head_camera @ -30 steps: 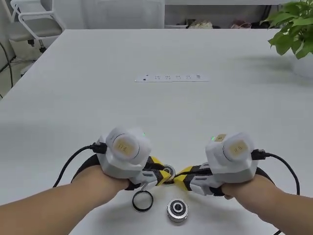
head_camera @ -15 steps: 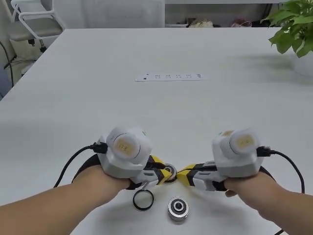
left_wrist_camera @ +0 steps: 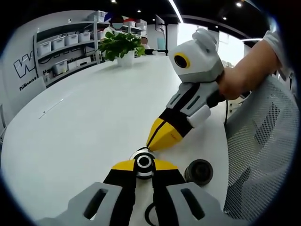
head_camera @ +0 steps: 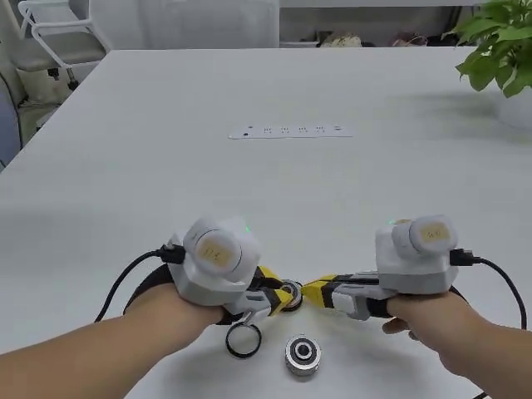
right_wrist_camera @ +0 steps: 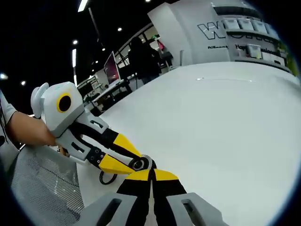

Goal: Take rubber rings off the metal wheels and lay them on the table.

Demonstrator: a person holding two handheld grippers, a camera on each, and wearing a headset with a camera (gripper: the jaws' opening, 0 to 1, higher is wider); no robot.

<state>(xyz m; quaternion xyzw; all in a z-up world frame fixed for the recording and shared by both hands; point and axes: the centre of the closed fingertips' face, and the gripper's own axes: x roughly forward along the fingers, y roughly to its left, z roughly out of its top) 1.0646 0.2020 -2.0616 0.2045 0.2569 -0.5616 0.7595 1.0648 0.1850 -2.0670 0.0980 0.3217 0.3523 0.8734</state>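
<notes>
The left claw [head_camera: 278, 298] is closed on a small metal wheel [left_wrist_camera: 144, 161], one yellow jaw on either side of it, holding it just above the surface [head_camera: 166, 150]; the wheel shows a pale middle and a dark outer band. The right claw [right_wrist_camera: 151, 174] comes at it from the opposite side with its jaws drawn together, the yellow tips right against the wheel's edge; whether they have pinched anything between them I cannot tell. Both tools are held low at the near edge of the white surface, a hand wrapped round each, cables trailing back from them. Just in front of the person, below the left claw, a loose black rubber ring [head_camera: 242, 340] lies flat; beside it to the right stands a second wheel [head_camera: 302, 353], silver with a dark rim, apart from the ring. Well beyond, near the middle of the surface, lies a white power strip [head_camera: 291, 131]; a leafy plant [head_camera: 497, 46] sits at the far right corner.
</notes>
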